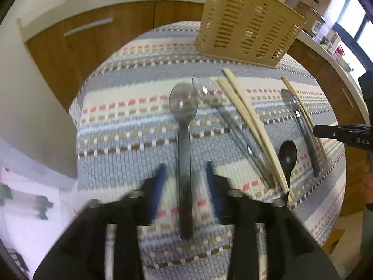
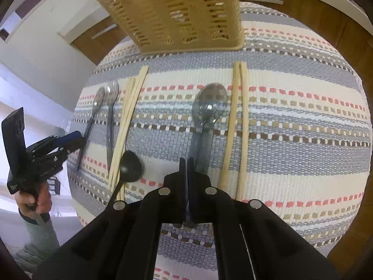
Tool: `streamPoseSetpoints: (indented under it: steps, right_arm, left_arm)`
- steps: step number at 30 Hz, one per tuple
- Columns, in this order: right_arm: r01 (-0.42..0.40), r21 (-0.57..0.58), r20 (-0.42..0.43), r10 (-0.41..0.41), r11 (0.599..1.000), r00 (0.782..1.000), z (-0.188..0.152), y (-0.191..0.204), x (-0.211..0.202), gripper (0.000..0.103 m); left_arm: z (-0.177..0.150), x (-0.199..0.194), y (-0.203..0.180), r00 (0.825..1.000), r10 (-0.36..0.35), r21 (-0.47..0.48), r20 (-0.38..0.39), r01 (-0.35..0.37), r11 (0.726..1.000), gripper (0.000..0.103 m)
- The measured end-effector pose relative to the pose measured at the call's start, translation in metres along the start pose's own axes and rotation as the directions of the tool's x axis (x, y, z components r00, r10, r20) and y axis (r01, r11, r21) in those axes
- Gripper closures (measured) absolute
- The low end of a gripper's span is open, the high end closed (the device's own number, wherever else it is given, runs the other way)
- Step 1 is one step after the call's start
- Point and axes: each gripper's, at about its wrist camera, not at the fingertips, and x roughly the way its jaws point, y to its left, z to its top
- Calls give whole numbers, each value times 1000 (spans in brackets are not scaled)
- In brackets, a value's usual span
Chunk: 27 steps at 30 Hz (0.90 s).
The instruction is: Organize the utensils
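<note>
Plastic spoons (image 2: pixel 211 107): four; chopsticks (image 2: pixel 240 126): five.

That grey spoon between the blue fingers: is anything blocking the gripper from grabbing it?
Nothing visible does. The left gripper is open, its fingers either side of the grey spoon handle, with only striped cloth around it.

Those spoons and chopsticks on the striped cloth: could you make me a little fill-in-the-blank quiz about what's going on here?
1. The left gripper has its blue fingers spread on either side of a grey spoon's ____.
2. The right gripper has its fingers pressed ____.
3. The tan basket stands at the far side of the ____ cloth.
4. The smallest spoon is coloured ____.

Missing words: handle; together; striped; black
</note>
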Motion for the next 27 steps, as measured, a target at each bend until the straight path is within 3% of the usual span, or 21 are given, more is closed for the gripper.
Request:
streamPoseSetpoints:
  steps: [7,11,14,16,18,21,27]
  right_arm:
    - [-57,70,4,57,996,998,10,-12,-4,102]
    - [-76,57,89,71,995,993,5,-7,-17,102]
    - [-45,26,112,42,999,993,-3,6,-23,91]
    - [-24,44,91,20,999,996,-6,9,-22,78]
    - [-26,54,77,22,998,997,-6,8,-20,73]
    - [48,58,59,-51,997,997,-4,9,-13,72]
    - [105,22,-6,-105,994,994,6,13,12,72]
  left_arm:
    - [29,20,-1,998,-2,60,-59,6,998,61]
    - [33,24,-6,998,12,88,-57,-7,996,62]
    - [32,25,-10,998,30,125,-60,-22,992,62]
    - [32,26,-12,997,37,141,-66,-27,990,62]
    - [32,26,-12,997,39,151,-72,-28,988,62]
    - [30,26,-14,996,46,172,-71,-33,985,62]
    - [27,25,-16,997,55,189,-58,-43,981,62]
